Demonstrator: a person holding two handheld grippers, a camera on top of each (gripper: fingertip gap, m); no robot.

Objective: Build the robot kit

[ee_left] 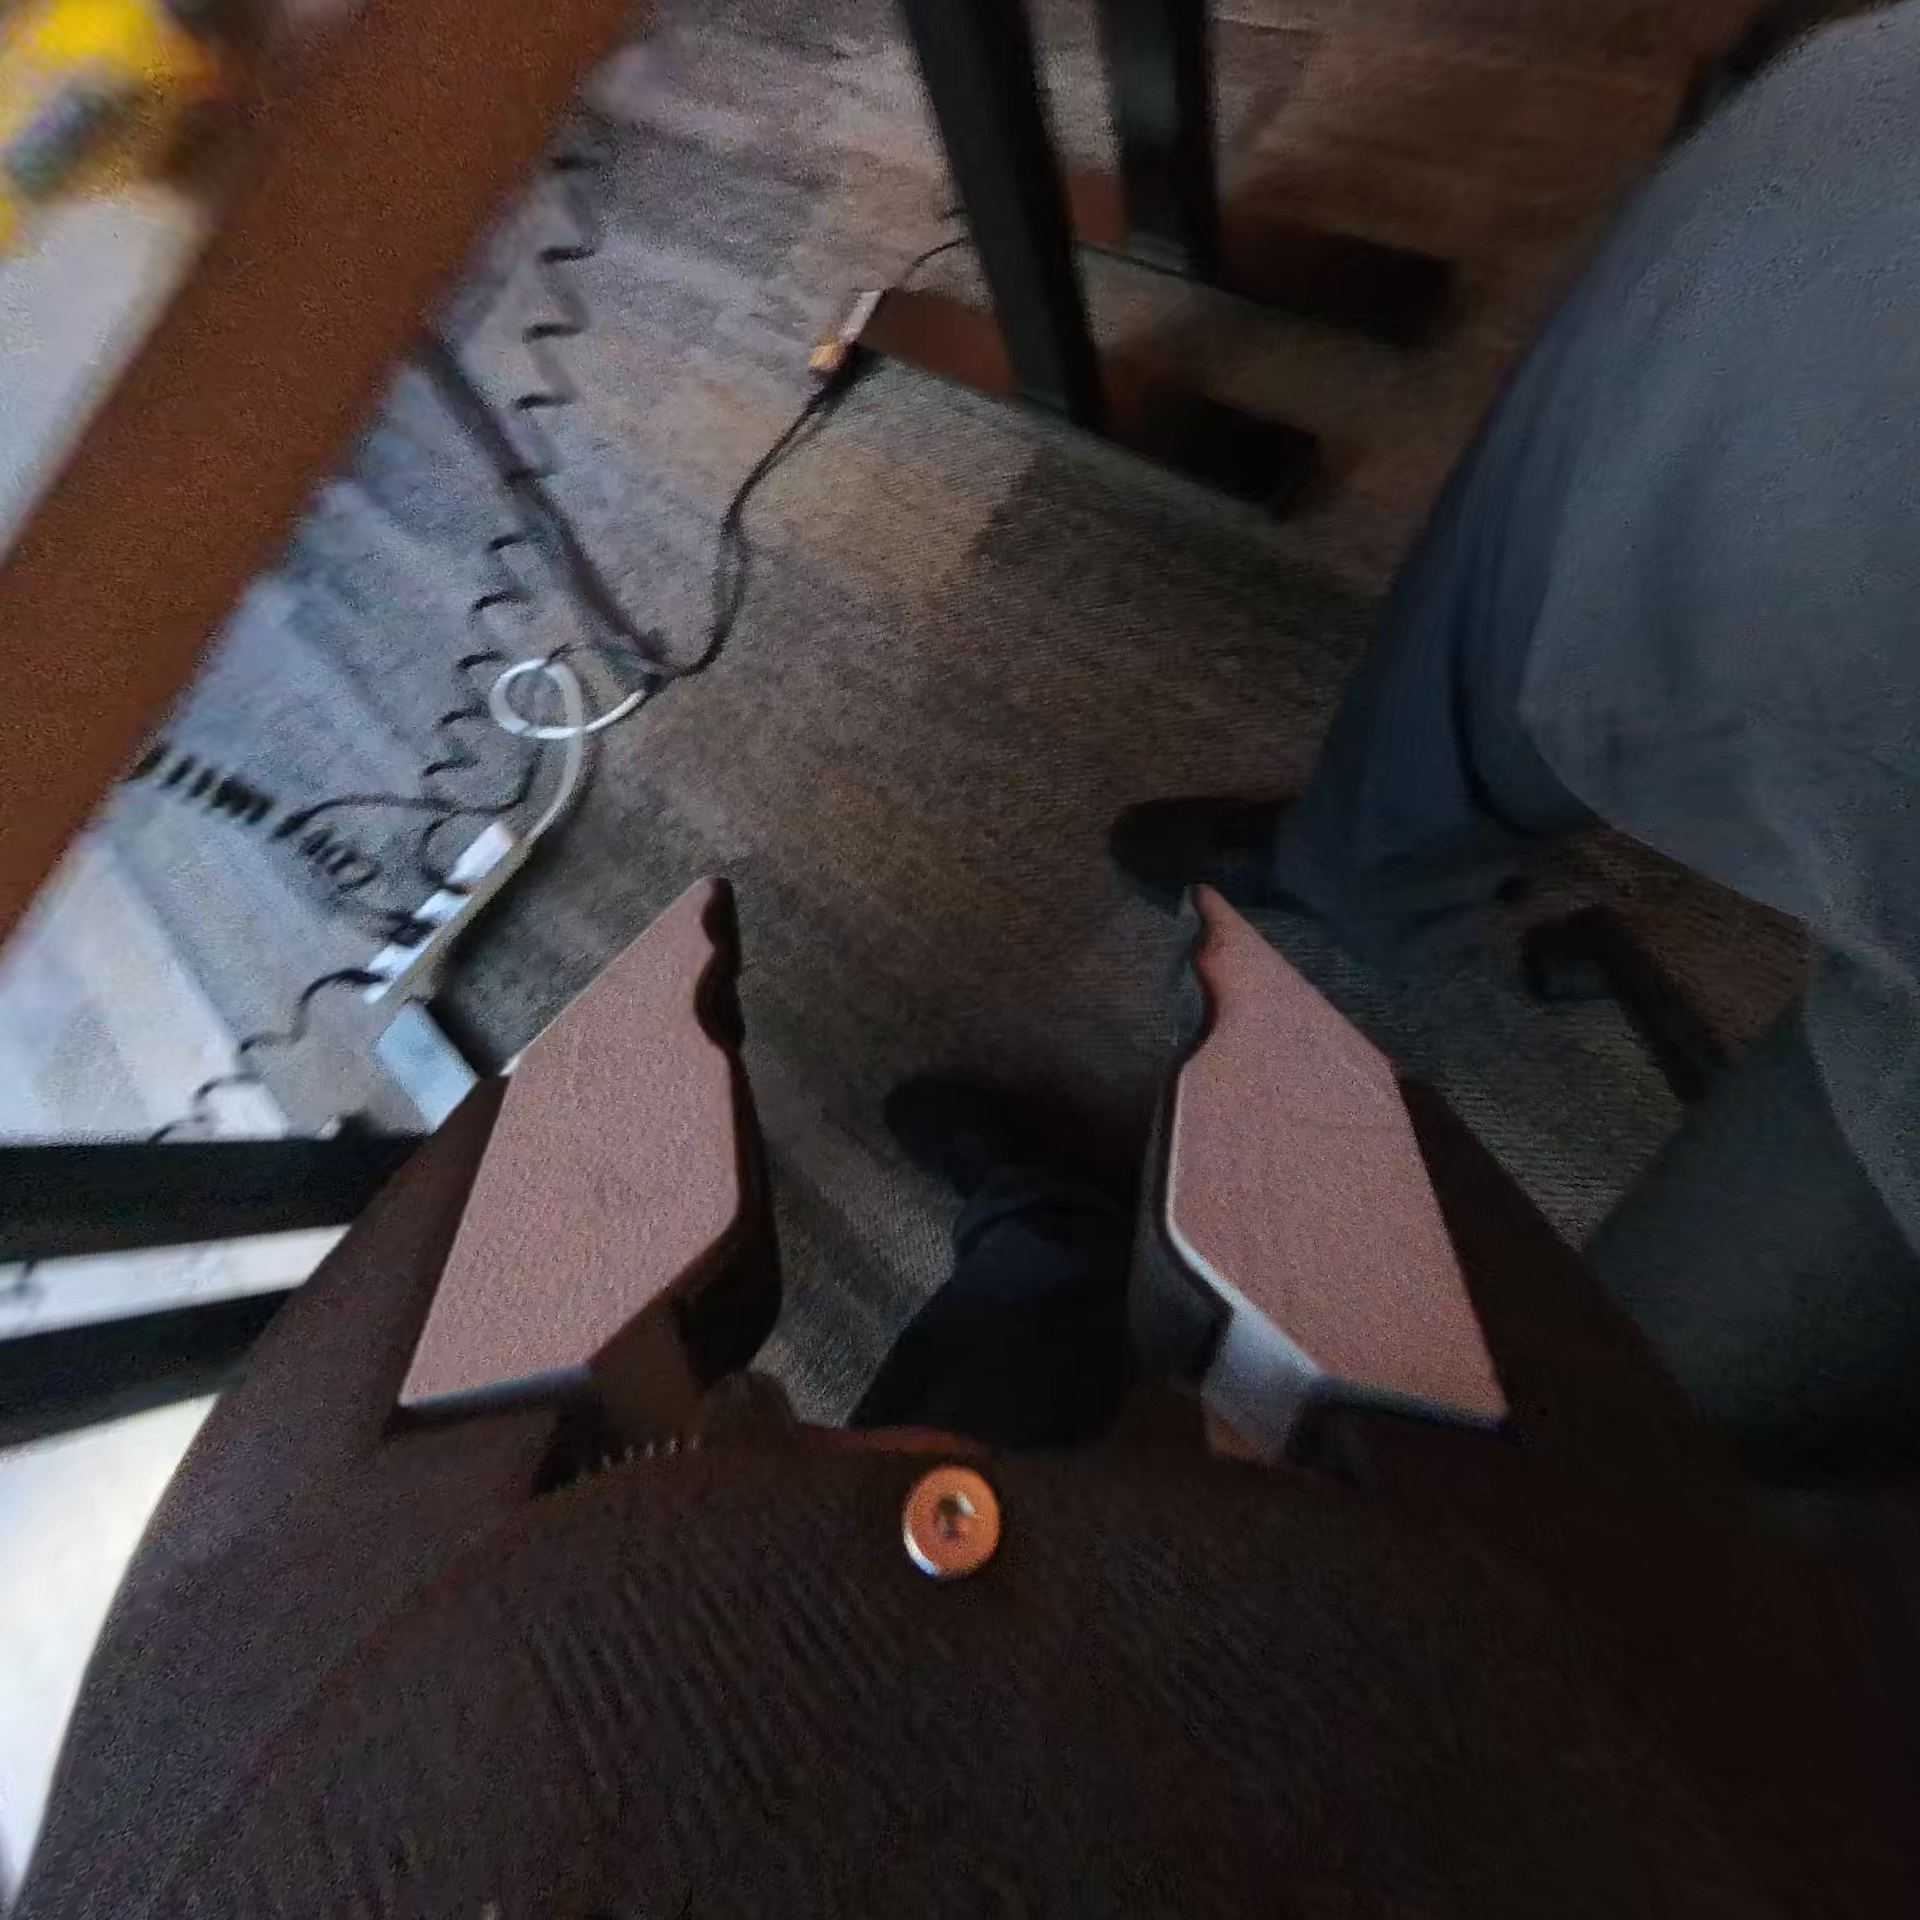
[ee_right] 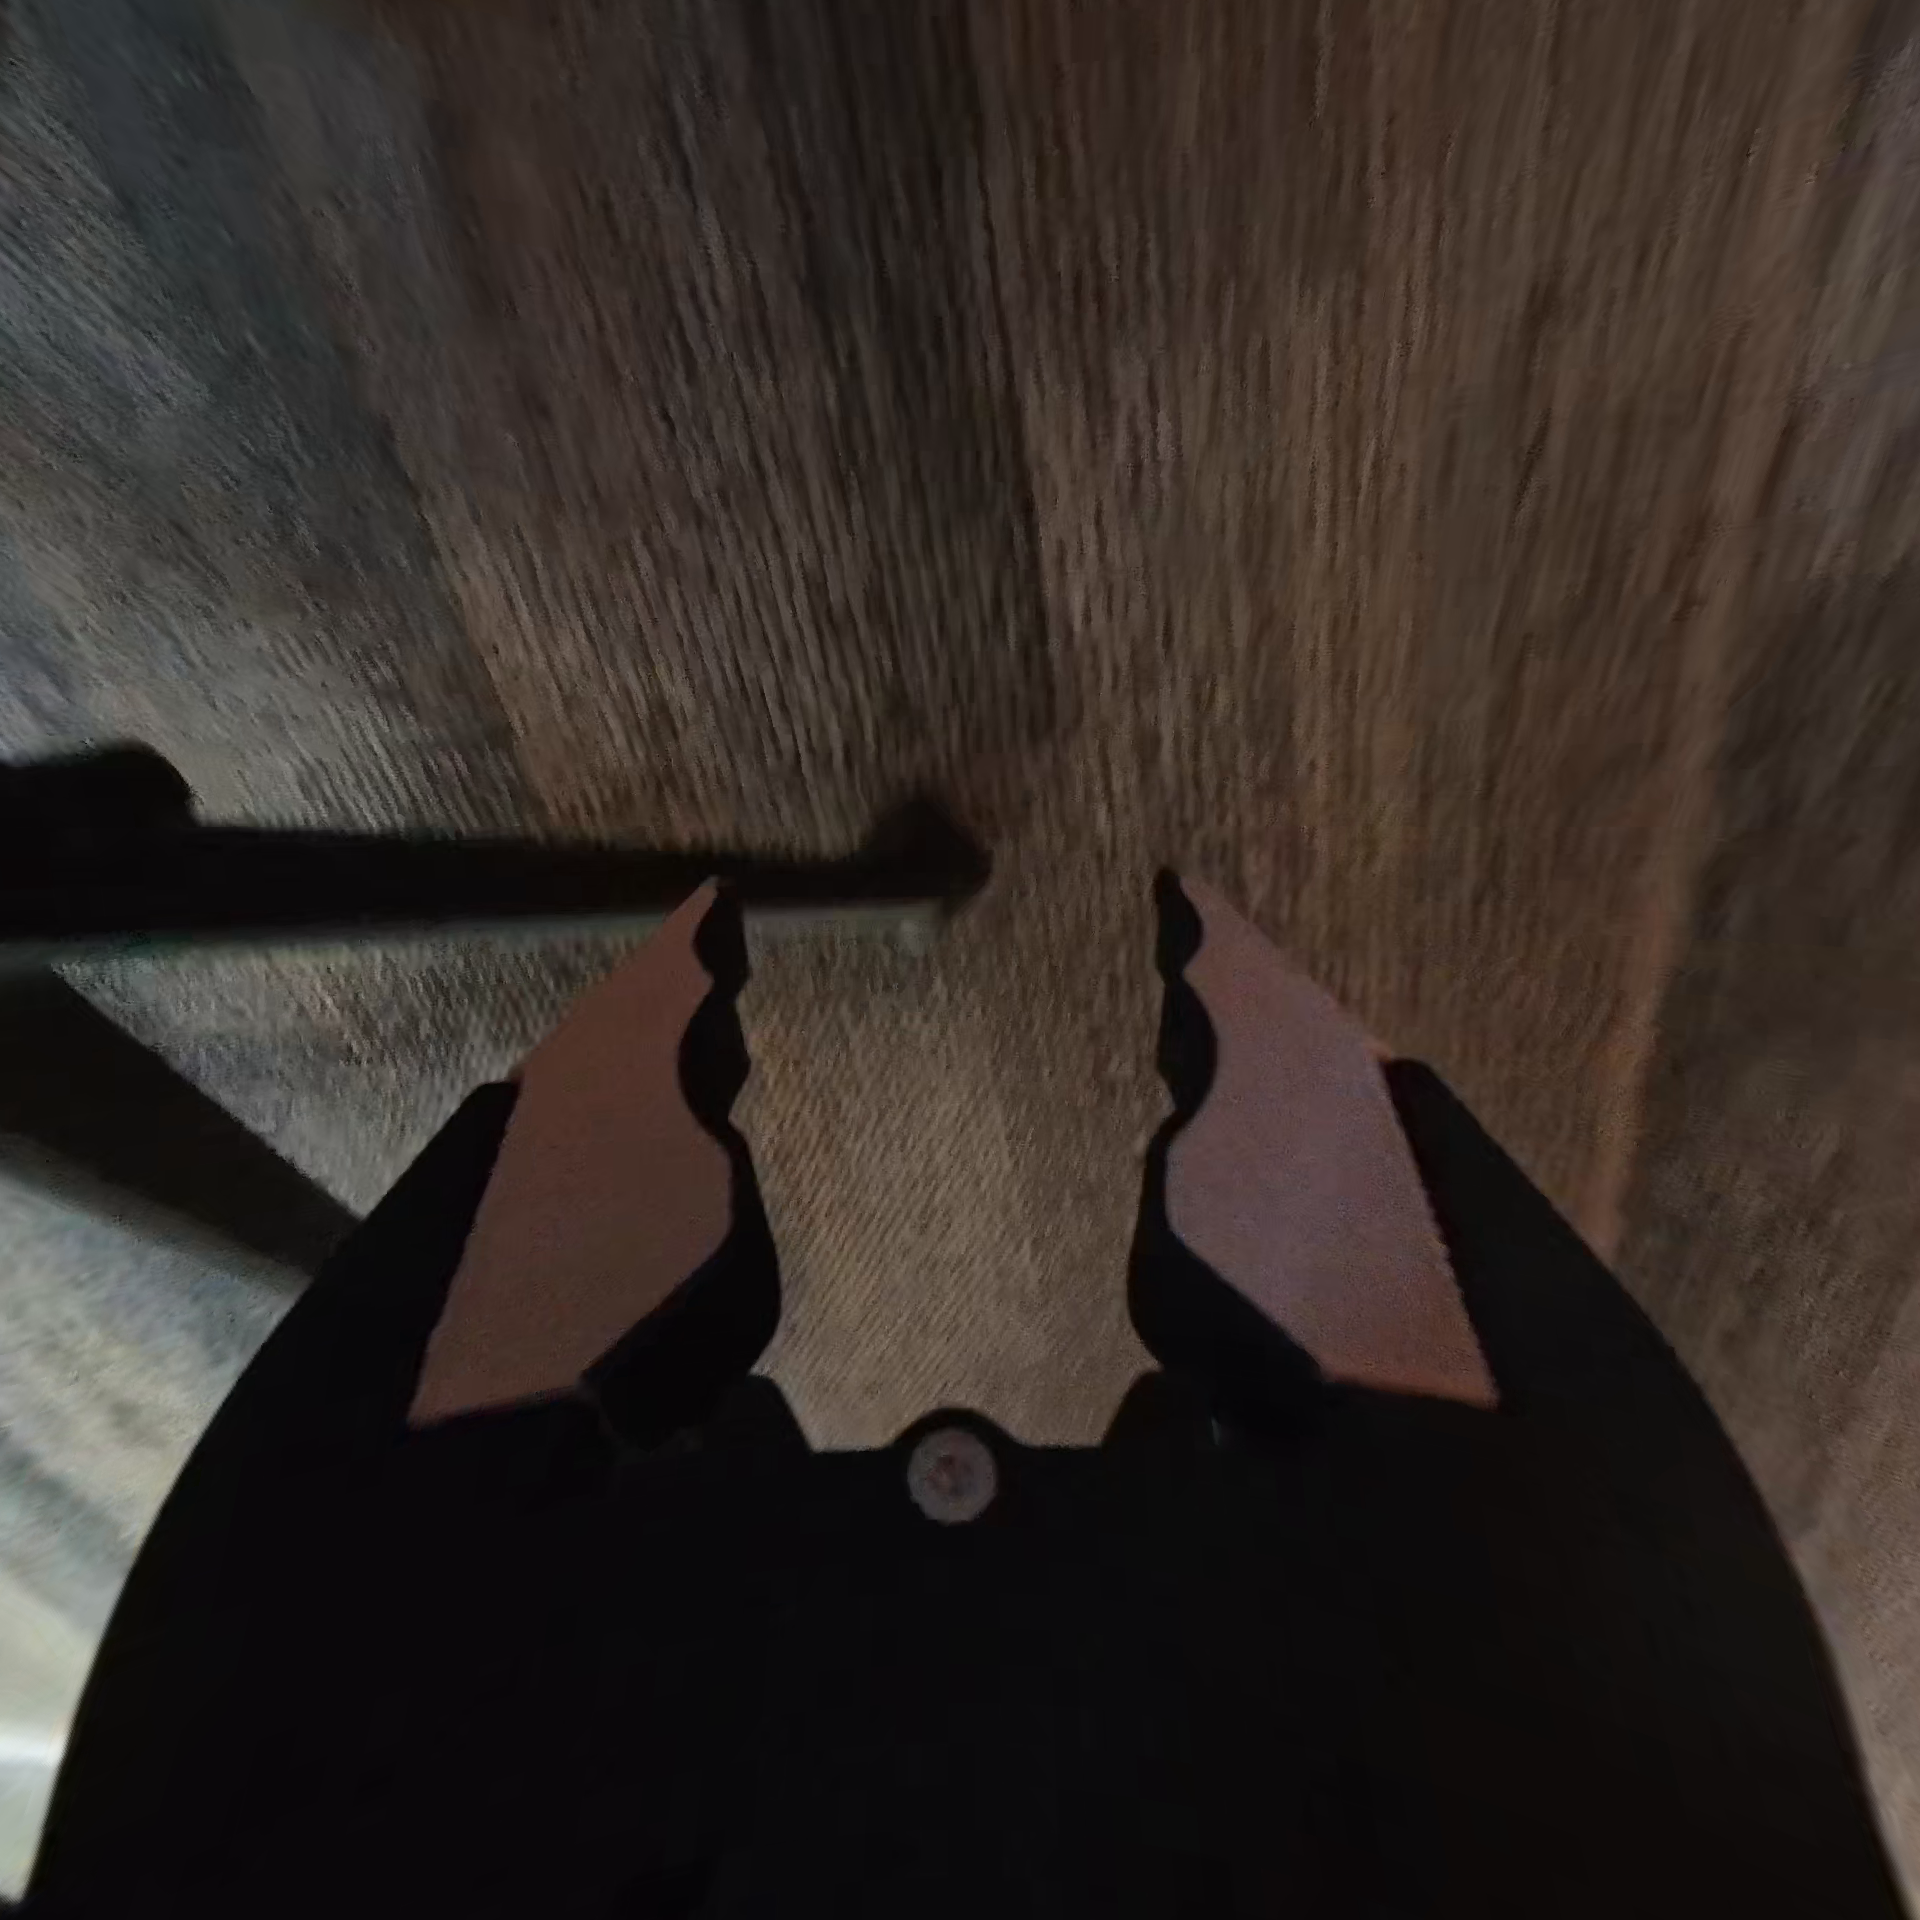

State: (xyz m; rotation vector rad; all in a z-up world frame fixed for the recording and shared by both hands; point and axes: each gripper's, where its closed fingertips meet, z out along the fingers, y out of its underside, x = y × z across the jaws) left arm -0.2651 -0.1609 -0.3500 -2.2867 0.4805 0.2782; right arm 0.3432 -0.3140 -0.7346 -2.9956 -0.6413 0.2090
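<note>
The left hand-held gripper (ee_left: pixel 961 914) was seen with its jaws spread wide and nothing between them, pointed down at a grey carpet floor (ee_left: pixel 935 675). Just past the fingertips a dark shoe (ee_left: pixel 997 1143) and a trouser leg (ee_left: pixel 1662 520) of a seated person were shown, the leg to the right. Farther left, a white cable (ee_left: pixel 551 707) and a thin black cable (ee_left: pixel 727 561) were laid loosely on the floor beside a white power strip (ee_left: pixel 447 914); both would be judged light and limp, best taken at a plug end rather than mid-length. Beyond them, black metal legs (ee_left: pixel 1018 208) were stood on the floor, and a brown table (ee_left: pixel 260 312) edge was crossed at the upper left.

The right hand-held gripper (ee_right: pixel 940 894) was likewise released and empty, held over the floor. A black bar (ee_right: pixel 468 883) was seen just behind its left fingertip, though contact could not be told through the blur.
</note>
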